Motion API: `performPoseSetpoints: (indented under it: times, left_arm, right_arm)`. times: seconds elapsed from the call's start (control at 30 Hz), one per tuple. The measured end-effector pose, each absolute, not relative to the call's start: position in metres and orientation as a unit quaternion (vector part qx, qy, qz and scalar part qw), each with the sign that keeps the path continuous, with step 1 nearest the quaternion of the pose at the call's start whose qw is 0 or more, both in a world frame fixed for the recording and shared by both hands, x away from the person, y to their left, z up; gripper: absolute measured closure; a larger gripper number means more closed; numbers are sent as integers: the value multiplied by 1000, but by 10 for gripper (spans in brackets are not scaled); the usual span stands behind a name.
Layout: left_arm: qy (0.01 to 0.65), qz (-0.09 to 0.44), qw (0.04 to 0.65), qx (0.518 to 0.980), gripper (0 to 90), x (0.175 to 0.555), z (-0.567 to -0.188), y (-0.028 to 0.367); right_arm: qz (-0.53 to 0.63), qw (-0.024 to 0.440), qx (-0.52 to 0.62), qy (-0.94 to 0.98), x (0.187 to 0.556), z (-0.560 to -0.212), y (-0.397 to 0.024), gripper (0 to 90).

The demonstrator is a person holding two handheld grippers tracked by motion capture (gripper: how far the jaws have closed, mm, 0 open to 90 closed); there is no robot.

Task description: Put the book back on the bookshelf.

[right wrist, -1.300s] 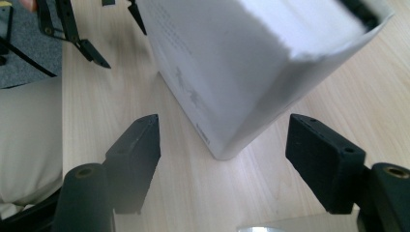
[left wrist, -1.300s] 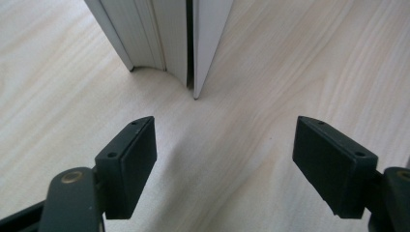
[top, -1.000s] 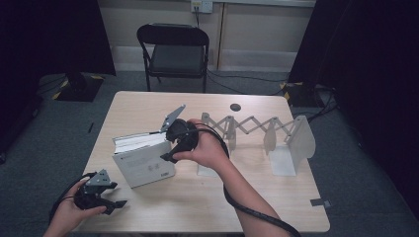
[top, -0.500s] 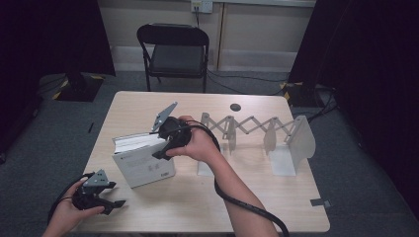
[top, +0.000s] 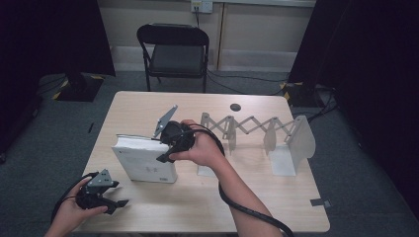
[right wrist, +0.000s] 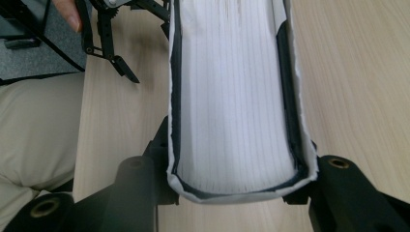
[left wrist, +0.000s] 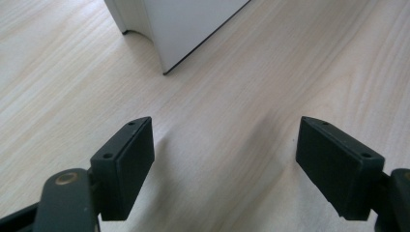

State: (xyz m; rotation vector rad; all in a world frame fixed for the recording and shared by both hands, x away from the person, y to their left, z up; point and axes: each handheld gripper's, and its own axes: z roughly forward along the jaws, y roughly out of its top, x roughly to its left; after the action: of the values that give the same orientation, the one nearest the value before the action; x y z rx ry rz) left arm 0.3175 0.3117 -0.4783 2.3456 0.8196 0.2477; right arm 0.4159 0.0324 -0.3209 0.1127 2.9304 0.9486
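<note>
right tongs (top: 165,150), just closing, clamp the upright book (top: 146,163) to lift it toward the rack (top: 291,143); left tongs (top: 116,202) open, idle on table (top: 197,207).

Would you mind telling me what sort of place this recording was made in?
Probably a lab or studio recording room: black curtains at both sides, one pale wooden table and a folding chair on grey carpet.

The white book (top: 146,165) standing on the table carries a few small dark marks on its front cover in the high view, but they are too small to read. Nothing else bears legible text, labels or numbers.
</note>
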Motion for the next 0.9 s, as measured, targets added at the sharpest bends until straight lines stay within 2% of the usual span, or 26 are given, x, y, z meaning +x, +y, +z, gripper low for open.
performPoseSetpoints:
  times: [0.47, 0.9]
  left_arm:
    - [303, 98, 320, 893, 214, 320, -475, 303]
    - [289, 89, 316, 899, 214, 322, -478, 294]
  right_arm:
    - [290, 26, 79, 953, 404, -318, -2, 522]
    - [282, 13, 111, 953, 412, -319, 11, 466]
